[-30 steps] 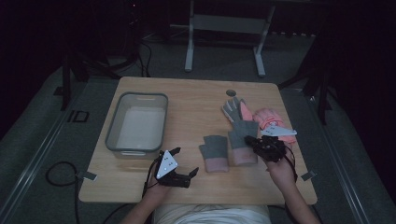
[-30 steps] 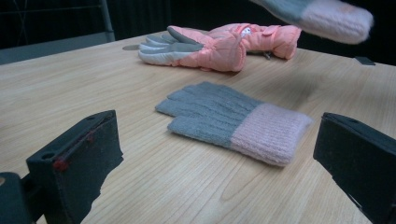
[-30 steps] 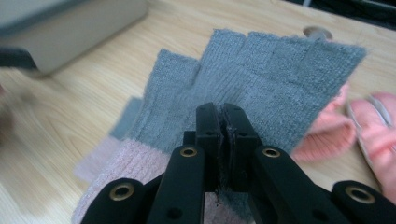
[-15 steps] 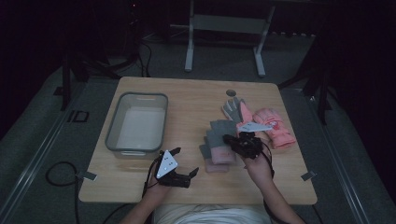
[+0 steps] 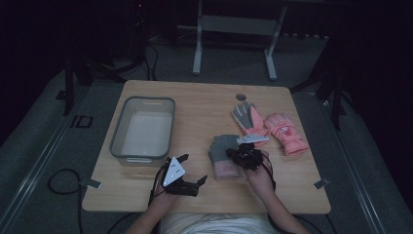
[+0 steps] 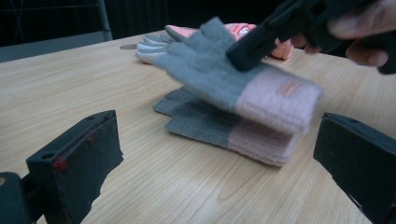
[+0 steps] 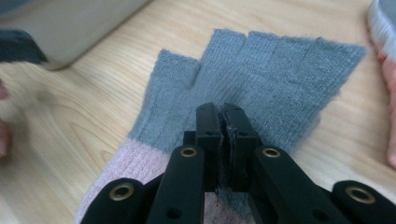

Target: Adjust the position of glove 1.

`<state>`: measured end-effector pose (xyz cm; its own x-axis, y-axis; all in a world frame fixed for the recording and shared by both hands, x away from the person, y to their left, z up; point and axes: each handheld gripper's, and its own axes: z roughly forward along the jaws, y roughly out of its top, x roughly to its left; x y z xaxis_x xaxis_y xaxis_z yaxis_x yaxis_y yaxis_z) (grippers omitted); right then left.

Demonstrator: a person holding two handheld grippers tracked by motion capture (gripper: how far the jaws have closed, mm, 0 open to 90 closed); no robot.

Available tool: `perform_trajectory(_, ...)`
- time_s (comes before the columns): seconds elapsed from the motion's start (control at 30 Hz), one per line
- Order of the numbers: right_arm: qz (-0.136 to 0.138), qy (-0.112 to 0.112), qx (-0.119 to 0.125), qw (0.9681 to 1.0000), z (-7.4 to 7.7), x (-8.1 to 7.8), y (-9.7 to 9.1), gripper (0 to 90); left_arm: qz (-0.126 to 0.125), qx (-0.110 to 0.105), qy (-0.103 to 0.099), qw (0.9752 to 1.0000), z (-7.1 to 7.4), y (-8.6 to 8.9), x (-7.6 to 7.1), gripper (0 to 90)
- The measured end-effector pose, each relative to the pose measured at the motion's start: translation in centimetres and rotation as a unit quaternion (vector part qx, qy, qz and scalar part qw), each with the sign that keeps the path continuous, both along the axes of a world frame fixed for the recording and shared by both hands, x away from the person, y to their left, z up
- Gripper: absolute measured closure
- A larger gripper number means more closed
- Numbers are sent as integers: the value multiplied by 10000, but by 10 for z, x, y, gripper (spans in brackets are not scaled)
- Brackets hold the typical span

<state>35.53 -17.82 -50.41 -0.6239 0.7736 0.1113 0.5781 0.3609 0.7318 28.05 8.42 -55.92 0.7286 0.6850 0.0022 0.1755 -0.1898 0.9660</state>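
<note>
Grey-and-pink knit, the fingerless glove [image 7: 261, 79] is hanging pinched in the right gripper [image 7: 223, 122], whose fingers are clamping tight on it just above its twin glove [image 6: 219, 128] on the table [image 5: 204, 105]. Near left, the left gripper [image 5: 187, 171] is resting, fingers wide apart, holding nothing.

Right tool [image 5: 242, 157] carried grey-and-pink knit fingerless glove [image 5: 221, 146] from frame right toward centre, down onto its matching glove [image 6: 224, 128].
</note>
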Motion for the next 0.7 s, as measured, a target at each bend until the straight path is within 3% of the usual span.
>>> perform_trajectory(0.27,-47,261,-22,9996,-20,9,-1,861,-4,-4,2,10000,0,0,0,4)
perform_trajectory(0.7,-42,406,-42,9992,-32,15,1,828,-34,77,-41,10000,0,-1,0,4)
